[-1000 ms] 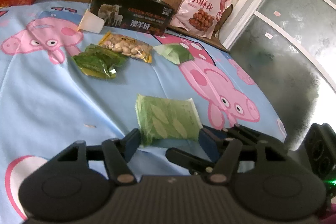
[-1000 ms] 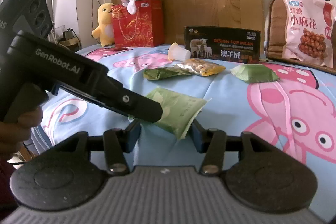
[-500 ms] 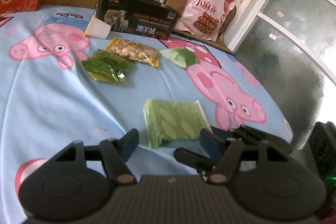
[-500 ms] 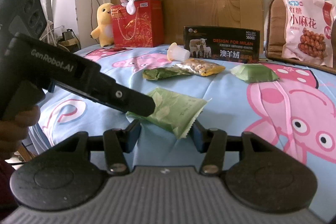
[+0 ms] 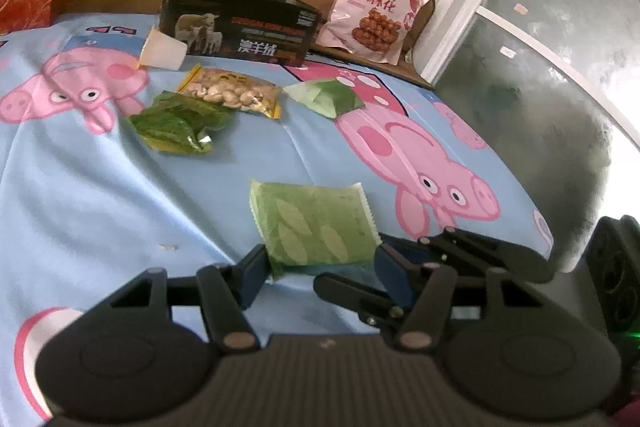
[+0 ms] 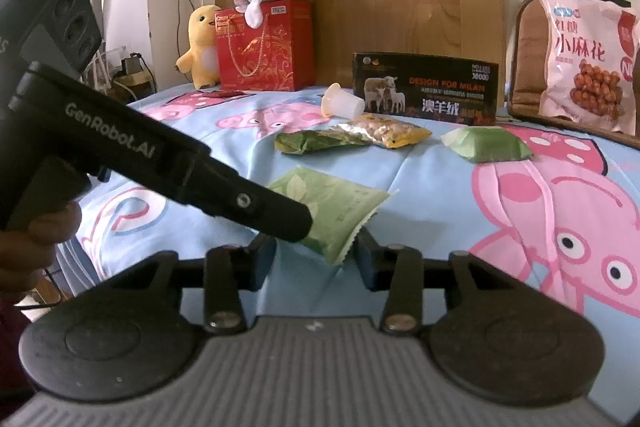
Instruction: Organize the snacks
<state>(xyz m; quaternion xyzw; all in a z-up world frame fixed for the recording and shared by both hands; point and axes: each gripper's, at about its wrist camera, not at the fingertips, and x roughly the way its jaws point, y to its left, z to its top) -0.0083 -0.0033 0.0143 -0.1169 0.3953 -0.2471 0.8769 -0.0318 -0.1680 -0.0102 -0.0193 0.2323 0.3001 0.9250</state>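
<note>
- My left gripper (image 5: 316,273) is spread wide, fingers either side of the pale green packet (image 5: 314,227) at lower centre of its frame.
- My right gripper (image 6: 316,255) is also released, flanking the same packet's corner.
- The nut bag (image 5: 230,95) lies upper centre on the blue cloth (image 5: 100,195).

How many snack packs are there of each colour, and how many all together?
Green packs: 3, the leaf-print pack by the grippers, the dark green pack and the folded green pack.
Yellow packs: 1, the nut pack.
Pink bags: 1, the big pink bag on the chair.
Total: 5
</note>
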